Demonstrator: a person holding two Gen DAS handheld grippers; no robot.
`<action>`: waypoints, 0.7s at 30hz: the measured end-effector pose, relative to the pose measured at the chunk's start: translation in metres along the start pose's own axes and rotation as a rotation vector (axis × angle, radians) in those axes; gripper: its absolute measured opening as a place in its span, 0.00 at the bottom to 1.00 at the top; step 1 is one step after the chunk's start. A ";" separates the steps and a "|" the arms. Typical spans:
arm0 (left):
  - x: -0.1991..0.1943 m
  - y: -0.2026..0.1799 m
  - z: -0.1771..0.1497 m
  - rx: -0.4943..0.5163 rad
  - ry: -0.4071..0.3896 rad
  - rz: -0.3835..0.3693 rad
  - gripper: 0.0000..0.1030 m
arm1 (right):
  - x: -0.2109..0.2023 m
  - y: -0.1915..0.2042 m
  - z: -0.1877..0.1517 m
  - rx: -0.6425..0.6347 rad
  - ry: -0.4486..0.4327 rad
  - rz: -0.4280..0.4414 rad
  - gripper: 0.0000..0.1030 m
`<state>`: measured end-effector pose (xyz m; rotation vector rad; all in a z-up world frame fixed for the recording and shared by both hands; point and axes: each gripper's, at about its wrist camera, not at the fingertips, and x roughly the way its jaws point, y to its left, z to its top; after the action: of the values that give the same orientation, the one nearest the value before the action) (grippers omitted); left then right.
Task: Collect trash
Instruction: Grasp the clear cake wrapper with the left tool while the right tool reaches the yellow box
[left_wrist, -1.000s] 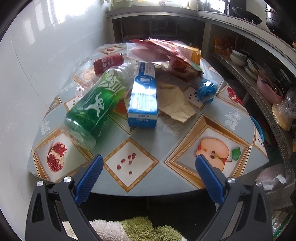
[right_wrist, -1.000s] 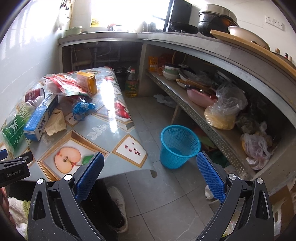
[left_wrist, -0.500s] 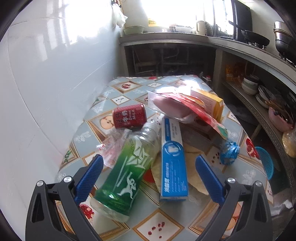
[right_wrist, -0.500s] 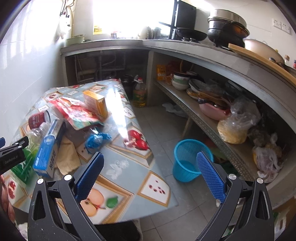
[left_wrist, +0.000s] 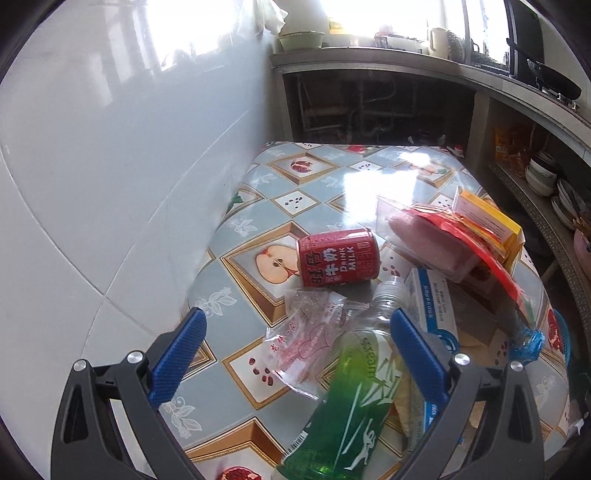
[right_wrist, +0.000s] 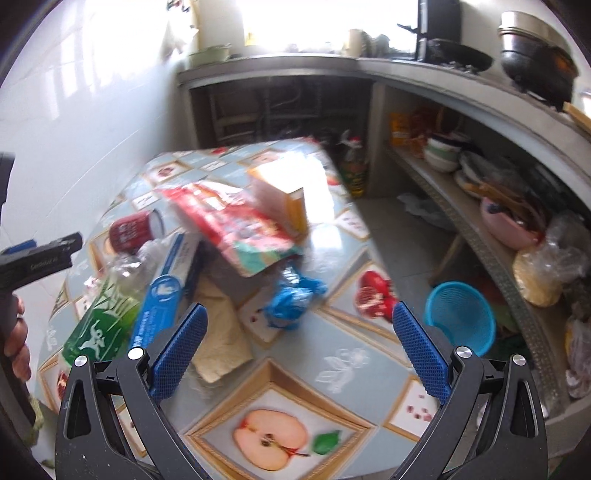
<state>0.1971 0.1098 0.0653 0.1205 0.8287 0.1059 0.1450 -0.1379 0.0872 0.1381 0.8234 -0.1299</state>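
Loads of trash piled on the table (left_wrist: 258, 206). Largest is the green bottle (left_wrist: 347, 402), lying on its side: looks near-empty, light, slick and round, so I'd grab mid-body. Next the milk can (left_wrist: 338, 257), rigid but rolls. Smallest, the clear wrapper (left_wrist: 310, 332): flimsy, pinch an edge. Left gripper (left_wrist: 293, 354) and right gripper (right_wrist: 299, 350) both spread wide, holding nothing.

Red can (left_wrist: 338, 257), green bottle (left_wrist: 345, 398), blue basket (right_wrist: 460, 319), fruit-patterned tablecloth (left_wrist: 291, 201).
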 end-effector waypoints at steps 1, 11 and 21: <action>0.003 0.003 0.000 0.002 0.001 0.006 0.95 | 0.006 0.008 0.001 -0.022 0.023 0.022 0.93; 0.024 0.043 -0.007 -0.021 0.033 -0.103 0.95 | 0.032 0.052 -0.006 -0.141 0.042 0.132 0.93; 0.025 0.058 -0.035 -0.023 -0.005 -0.282 0.95 | 0.053 0.041 -0.002 -0.037 0.077 0.238 0.92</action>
<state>0.1857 0.1728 0.0320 -0.0178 0.8312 -0.1501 0.1864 -0.1001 0.0500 0.2056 0.8791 0.1152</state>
